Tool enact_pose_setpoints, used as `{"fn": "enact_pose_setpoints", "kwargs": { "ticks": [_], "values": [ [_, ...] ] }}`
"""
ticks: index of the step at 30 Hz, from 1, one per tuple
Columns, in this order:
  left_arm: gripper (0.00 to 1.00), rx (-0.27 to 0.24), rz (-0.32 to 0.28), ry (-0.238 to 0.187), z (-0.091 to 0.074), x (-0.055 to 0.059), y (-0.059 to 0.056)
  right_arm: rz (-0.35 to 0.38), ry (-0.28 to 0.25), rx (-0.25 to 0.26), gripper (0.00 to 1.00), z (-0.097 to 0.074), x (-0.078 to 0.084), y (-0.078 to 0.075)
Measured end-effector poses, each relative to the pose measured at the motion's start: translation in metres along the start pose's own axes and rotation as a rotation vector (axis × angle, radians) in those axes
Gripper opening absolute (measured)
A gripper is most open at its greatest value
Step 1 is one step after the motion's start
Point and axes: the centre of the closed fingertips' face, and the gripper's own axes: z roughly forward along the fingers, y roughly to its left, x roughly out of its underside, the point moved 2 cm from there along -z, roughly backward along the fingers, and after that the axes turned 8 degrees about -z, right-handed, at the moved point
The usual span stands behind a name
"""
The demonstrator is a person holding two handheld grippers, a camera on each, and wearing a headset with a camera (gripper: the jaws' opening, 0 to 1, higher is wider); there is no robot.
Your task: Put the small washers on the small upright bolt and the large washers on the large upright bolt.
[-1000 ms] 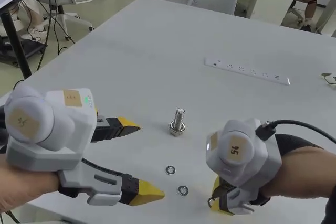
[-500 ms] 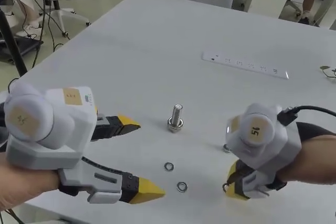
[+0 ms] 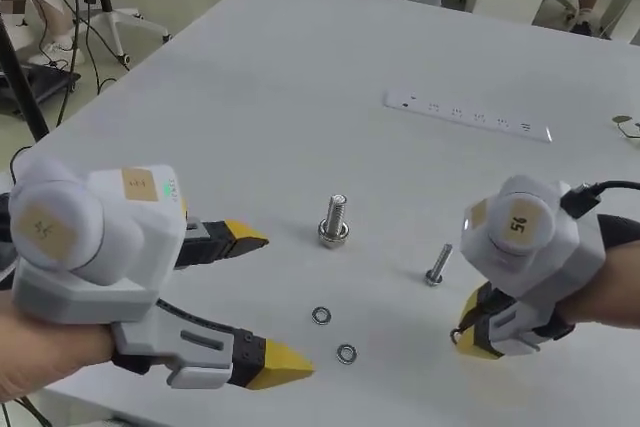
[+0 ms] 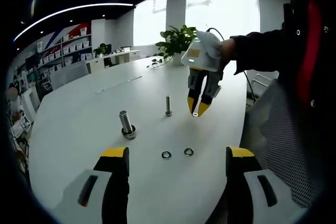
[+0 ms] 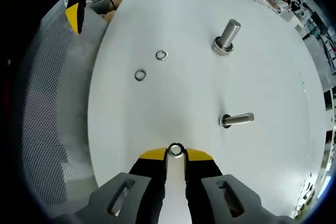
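The right gripper (image 3: 470, 339) is clenched on a washer (image 5: 176, 150) pinched between its yellow tips. It hangs over the table (image 3: 300, 97), just right of and nearer than the small bolt (image 3: 437, 265) (standing on its head). At the near left, the left gripper (image 3: 270, 300) is released and empty, jaws wide; the far loose washer (image 3: 321, 316) and near loose washer (image 3: 346, 354) lie flat just right of it, nearer than the large bolt (image 3: 336, 222).

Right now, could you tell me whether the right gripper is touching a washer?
Touching. The right gripper view shows the right gripper pinching a washer between its tips.
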Motion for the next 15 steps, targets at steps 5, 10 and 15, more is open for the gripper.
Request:
{"fn": "enact_pose_setpoints", "kwargs": {
  "ticks": [5, 10, 15],
  "values": [
    [0.75, 0.001, 0.001, 0.008, 0.001, 0.001, 0.000, 0.003, 0.009, 0.011, 0.13, -0.004, 0.004, -0.010],
    [0.75, -0.001, -0.001, 0.012, 0.001, 0.002, 0.001, 0.003, 0.015, 0.025, 0.13, -0.009, 0.006, -0.020],
    [0.75, -0.002, -0.009, 0.011, 0.001, 0.003, 0.002, -0.004, 0.014, 0.040, 0.13, -0.015, 0.004, -0.028]
  ]
}}
